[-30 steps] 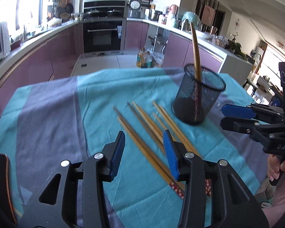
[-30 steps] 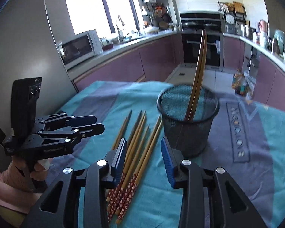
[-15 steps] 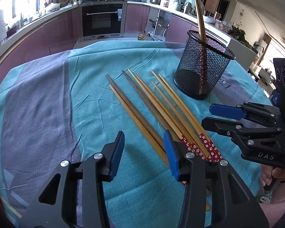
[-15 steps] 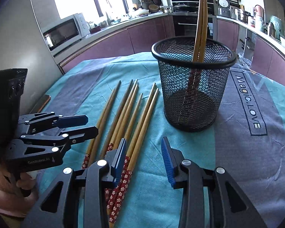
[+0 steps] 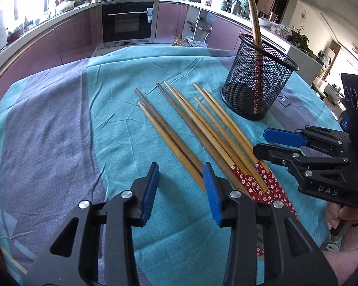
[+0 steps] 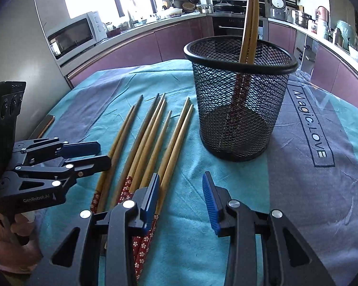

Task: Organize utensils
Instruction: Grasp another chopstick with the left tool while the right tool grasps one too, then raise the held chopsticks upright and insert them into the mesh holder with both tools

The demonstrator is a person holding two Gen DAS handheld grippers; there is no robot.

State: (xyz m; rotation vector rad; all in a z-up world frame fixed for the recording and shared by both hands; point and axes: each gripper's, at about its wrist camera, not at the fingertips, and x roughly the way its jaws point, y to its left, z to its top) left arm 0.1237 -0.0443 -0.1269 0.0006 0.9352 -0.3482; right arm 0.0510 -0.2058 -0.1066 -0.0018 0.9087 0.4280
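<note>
Two chopsticks (image 6: 249, 21) are standing in the mesh cup (image 6: 238, 100); the rest (image 5: 202, 133) are lying beside it. The left hand-held gripper (image 5: 181, 190) is closing, empty; the right hand-held gripper (image 6: 180, 197) is hovering part-open, empty.

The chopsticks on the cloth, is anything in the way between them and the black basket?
Nothing visible is. The loose chopsticks lie flat on the cloth right beside the mesh basket, with only bare cloth between. The basket's top is open, and just two chopsticks stand inside, leaving room.
</note>
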